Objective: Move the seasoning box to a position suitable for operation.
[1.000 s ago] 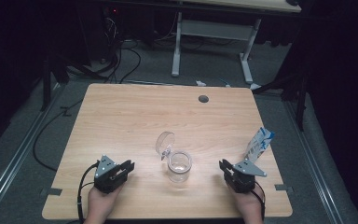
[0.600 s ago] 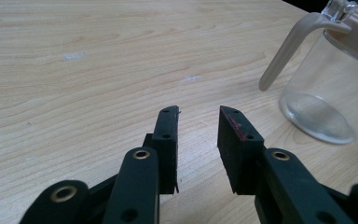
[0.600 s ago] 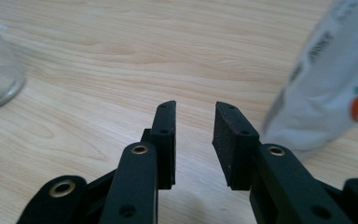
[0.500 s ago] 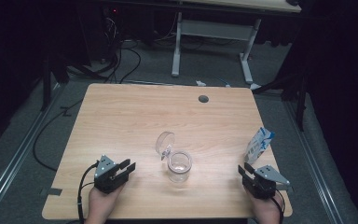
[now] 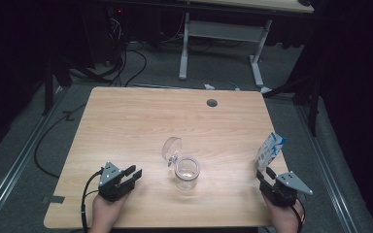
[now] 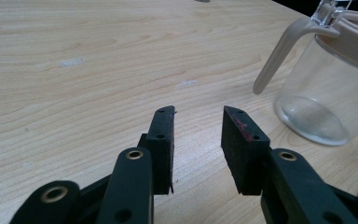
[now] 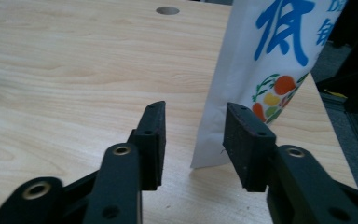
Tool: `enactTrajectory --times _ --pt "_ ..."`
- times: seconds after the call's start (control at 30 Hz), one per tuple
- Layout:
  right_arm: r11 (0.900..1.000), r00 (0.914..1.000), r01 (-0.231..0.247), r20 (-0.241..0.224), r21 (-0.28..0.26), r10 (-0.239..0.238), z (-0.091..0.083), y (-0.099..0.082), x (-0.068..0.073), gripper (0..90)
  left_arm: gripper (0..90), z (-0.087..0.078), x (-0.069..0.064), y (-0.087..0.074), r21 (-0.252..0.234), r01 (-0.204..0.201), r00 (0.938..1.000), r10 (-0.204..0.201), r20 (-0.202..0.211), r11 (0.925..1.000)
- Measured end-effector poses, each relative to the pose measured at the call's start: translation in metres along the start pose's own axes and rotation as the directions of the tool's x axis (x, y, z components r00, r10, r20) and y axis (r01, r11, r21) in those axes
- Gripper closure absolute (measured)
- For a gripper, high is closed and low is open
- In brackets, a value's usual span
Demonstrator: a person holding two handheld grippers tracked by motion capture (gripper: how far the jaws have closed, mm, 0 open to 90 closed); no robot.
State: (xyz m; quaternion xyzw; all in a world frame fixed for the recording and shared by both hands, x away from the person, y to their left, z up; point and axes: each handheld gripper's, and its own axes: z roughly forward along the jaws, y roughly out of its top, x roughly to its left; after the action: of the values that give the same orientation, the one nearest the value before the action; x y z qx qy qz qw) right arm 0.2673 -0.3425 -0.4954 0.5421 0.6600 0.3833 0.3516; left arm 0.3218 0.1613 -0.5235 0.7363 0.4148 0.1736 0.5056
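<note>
A clear glass jar [image 5: 187, 172] stands near the table's front middle, its hinged lid [image 5: 171, 148] swung open and up. It also sits at the right of the left gripper view, jar [image 6: 326, 93]. My left gripper [image 5: 132, 174] rests left of the jar, open [image 6: 198, 116] with nothing between the jaws, which have just been opening. A white and blue pouch [image 5: 270, 150] stands upright at the right edge. My right gripper [image 5: 266, 174] sits just in front of it, open [image 7: 195, 109]; its jaws have just been opening. The pouch [image 7: 265, 70] stands beyond the right jaw, not between the pads.
The wooden table [image 5: 141, 121] has a round cable hole [image 5: 211, 103] at the back. The right table edge lies close beside the pouch. Behind the table stand another desk's white legs [image 5: 257, 63], with cables [image 5: 121, 63] on the dark floor.
My right gripper has moved right, toward the table's front right corner, and its jaws have spread. The left jaws have widened a little; that hand stayed put. Jar and pouch have not moved.
</note>
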Motion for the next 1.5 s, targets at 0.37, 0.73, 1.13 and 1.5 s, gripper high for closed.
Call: enactTrajectory --times 0.37,0.73,1.13,1.5 --pt "0.9985 0.9949 -0.037 0.092 -0.04 0.04 0.015 0.017 -0.01 32.6 64.1 -0.023 0.001 -0.008 -0.021 0.005 0.9994 -0.005 -0.034 0.9998" --pt "0.9995 0.9888 -0.026 0.147 -0.017 0.028 0.03 0.025 -0.012 46.6 63.7 -0.038 0.006 -0.014 -0.032 0.024 0.9972 -0.027 -0.069 0.9992" --pt "0.9994 0.9881 -0.031 0.15 -0.016 0.033 0.02 0.022 -0.022 72.5 63.2 -0.031 0.003 -0.012 -0.024 0.008 0.9987 -0.01 -0.051 0.9997" --pt "0.996 0.9873 -0.08 0.135 -0.039 0.085 0.018 0.019 -0.033 66.8 63.0 -0.03 0.002 -0.012 -0.022 0.008 0.9987 -0.01 -0.05 0.9997"
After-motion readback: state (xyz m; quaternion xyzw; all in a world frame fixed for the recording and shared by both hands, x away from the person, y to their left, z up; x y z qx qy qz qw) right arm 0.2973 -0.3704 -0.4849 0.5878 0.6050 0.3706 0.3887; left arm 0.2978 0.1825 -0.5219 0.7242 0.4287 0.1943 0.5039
